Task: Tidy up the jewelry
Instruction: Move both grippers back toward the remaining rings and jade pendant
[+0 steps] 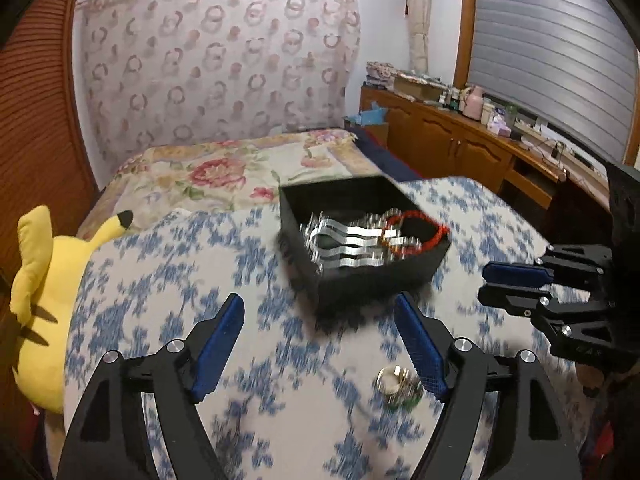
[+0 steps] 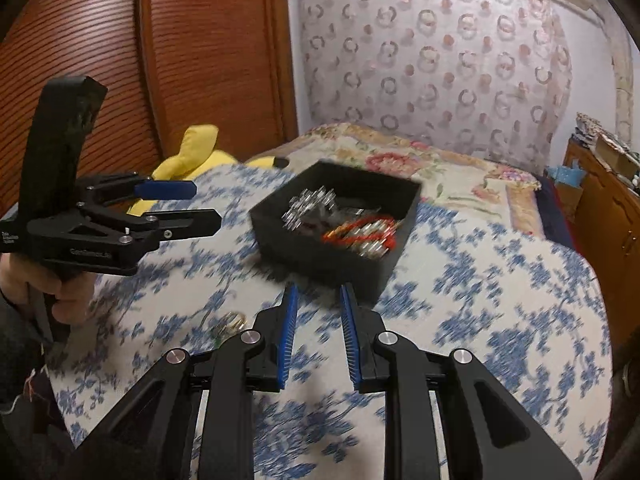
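Several silver pieces and a red bead bracelet [image 1: 416, 228] fill the black box [image 1: 362, 276]; both grippers' fingers gape empty.

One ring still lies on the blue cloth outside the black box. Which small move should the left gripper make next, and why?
Probably lower the left gripper onto the ring and close on it. Its jaws stand wide open and empty, the ring lies on the cloth by its right finger, and the black box already holds the other jewelry. The right gripper is also empty.

right gripper [image 2: 318, 300] gapes empty before black box [image 2: 320, 252] holding jewelry [image 2: 352, 230].
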A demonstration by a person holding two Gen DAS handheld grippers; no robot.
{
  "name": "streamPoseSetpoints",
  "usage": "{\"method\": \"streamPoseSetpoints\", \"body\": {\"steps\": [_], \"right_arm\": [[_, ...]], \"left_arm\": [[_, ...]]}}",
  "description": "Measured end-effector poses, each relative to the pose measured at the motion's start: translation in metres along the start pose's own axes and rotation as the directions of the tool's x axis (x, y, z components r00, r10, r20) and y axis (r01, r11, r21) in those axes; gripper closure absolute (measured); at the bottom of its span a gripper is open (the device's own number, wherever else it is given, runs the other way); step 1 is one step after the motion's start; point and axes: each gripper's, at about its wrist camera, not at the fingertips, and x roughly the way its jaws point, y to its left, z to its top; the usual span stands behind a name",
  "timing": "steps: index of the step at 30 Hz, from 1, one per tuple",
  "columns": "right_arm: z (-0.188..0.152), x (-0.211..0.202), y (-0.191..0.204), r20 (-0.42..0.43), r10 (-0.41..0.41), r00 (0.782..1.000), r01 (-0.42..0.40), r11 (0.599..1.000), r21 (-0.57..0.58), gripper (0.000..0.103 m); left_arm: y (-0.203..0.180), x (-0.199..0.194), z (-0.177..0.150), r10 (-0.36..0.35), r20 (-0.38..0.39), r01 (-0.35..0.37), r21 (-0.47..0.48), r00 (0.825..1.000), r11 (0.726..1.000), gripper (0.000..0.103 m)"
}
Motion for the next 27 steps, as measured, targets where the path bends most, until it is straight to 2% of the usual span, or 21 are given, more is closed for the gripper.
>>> {"method": "streamPoseSetpoints", "body": {"steps": [8,13,16,24,27], "right_arm": [[-0.014,0.029,0.04,-0.098,0.07,0.993,-0.076,0.996,-0.054,0.079],[-0.014,0.04,0.054,-0.135,0.086,0.987,-0.096,0.993,-0.07,0.078],[-0.014,0.046,0.062,-0.161,0.094,0.983,-0.108,0.991,-0.08,0.068],[-0.015,0.056,0.078,-0.199,0.041,0.979,-0.074,0.984,-0.16,0.065],[-0.013,0.058,0.078,-0.202,0.034,0.979,-0.067,0.985,-0.157,0.066]], "left_arm": [[0.014,-0.012,-0.033,0.012,-0.026,-0.013,-0.042,1.0,0.999,0.027],[0.021,-0.018,-0.039,0.016,-0.024,-0.017,-0.059,1.0,0.998,0.027],[0.024,-0.021,-0.04,0.017,-0.019,-0.018,-0.067,1.0,0.998,0.027],[0.028,-0.025,-0.043,0.013,-0.012,-0.014,-0.077,1.0,0.997,0.027],[0.028,-0.024,-0.044,0.008,-0.012,-0.009,-0.082,1.0,0.997,0.027]]}}
